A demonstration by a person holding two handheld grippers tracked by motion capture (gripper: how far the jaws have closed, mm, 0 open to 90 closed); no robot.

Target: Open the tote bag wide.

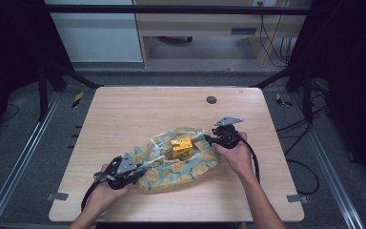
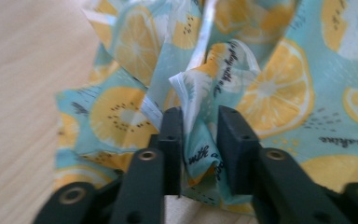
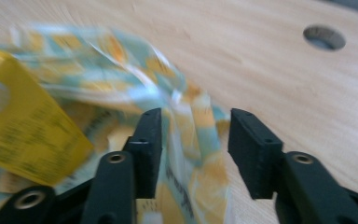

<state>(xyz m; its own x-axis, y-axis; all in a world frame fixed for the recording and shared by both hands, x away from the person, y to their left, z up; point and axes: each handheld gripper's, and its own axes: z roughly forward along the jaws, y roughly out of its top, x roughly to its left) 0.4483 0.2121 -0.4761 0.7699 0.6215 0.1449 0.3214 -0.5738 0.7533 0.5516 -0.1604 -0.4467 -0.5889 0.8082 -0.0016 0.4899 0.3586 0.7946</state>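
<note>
Citrus-print fabric bag (image 1: 178,164), yellow box (image 1: 181,147) inside, lettering illegible

The fruit-print bag (image 2: 270,88) bears cursive black lettering, of which only "with" reads clearly.

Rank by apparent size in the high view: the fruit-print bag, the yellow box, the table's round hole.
1. Fruit-print bag, by far the largest.
2. Yellow box.
3. Round hole, the smallest, though it lies farther from the camera.
</note>
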